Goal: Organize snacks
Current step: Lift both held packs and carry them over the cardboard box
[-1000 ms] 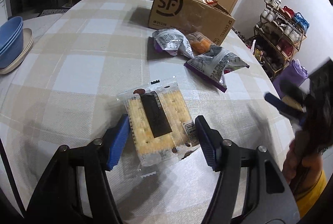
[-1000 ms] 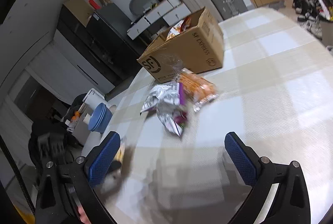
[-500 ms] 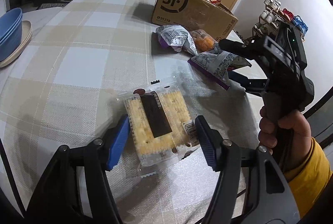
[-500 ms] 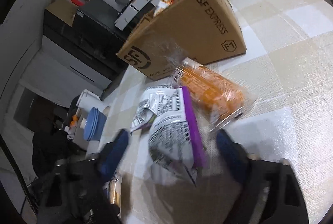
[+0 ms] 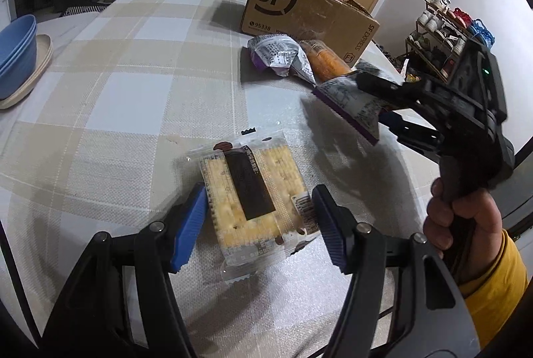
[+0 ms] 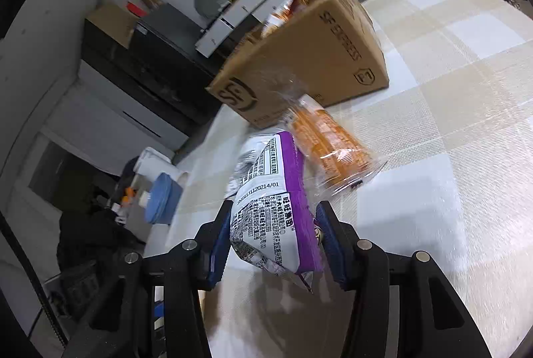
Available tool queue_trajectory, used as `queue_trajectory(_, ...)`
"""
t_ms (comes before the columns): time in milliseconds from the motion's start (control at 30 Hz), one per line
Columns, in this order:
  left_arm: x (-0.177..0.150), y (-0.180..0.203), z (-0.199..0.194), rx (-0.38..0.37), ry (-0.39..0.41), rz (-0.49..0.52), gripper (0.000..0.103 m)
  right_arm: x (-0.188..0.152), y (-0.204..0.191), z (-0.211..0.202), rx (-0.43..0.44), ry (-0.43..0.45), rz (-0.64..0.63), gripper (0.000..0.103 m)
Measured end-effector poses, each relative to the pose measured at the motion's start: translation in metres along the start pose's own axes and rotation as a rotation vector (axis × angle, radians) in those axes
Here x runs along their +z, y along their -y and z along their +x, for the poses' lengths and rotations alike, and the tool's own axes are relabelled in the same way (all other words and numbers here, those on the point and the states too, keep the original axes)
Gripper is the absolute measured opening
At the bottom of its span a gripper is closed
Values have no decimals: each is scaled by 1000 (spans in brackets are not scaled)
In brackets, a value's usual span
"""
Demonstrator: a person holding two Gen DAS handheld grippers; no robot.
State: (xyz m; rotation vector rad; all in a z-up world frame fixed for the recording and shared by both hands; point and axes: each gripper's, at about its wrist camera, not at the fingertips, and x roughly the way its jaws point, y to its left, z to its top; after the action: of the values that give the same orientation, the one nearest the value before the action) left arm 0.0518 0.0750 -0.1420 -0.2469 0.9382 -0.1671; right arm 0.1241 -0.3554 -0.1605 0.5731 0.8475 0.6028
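A clear packet of square crackers (image 5: 253, 188) lies flat on the checked tablecloth (image 5: 133, 75). My left gripper (image 5: 256, 211) straddles its near end, both blue pads against its sides. Further right, my right gripper (image 5: 376, 101), held in a hand with a yellow sleeve, is closing its jaws on a purple-and-white snack bag (image 5: 349, 101). In the right wrist view the pads of that gripper (image 6: 273, 224) press on the bag (image 6: 266, 191) from both sides, and the bag tilts up. An orange snack pack (image 6: 329, 141) lies just beyond it.
An open SF cardboard box (image 5: 299, 11) with snacks inside stands at the table's far side. A second silver-purple bag (image 5: 276, 55) and the orange pack (image 5: 328, 61) lie in front of it. Blue bowls on a plate (image 5: 16, 48) sit at the left edge.
The right gripper came in from the right over the purple-and-white bag and drew its wide jaws together onto it. The left gripper and the cracker packet kept still.
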Motion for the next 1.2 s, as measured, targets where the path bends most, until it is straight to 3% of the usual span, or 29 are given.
queue_trajectory(333, -1, 16, -19, 8, 33, 42, 61, -16, -14, -62, 87, 80, -29, 50)
queue_trajectory(767, 3, 43, -58, 0, 101, 89, 61, -38, -43, -136, 111, 159, -156, 50)
queue_trajectory(967, 7, 53, -71, -35, 114, 83, 61, -53, -32, -153, 112, 160, -136, 50)
queue_trajectory(1200, 8, 53, -73, -37, 114, 77, 61, -57, -22, -142, 61, 126, -137, 50)
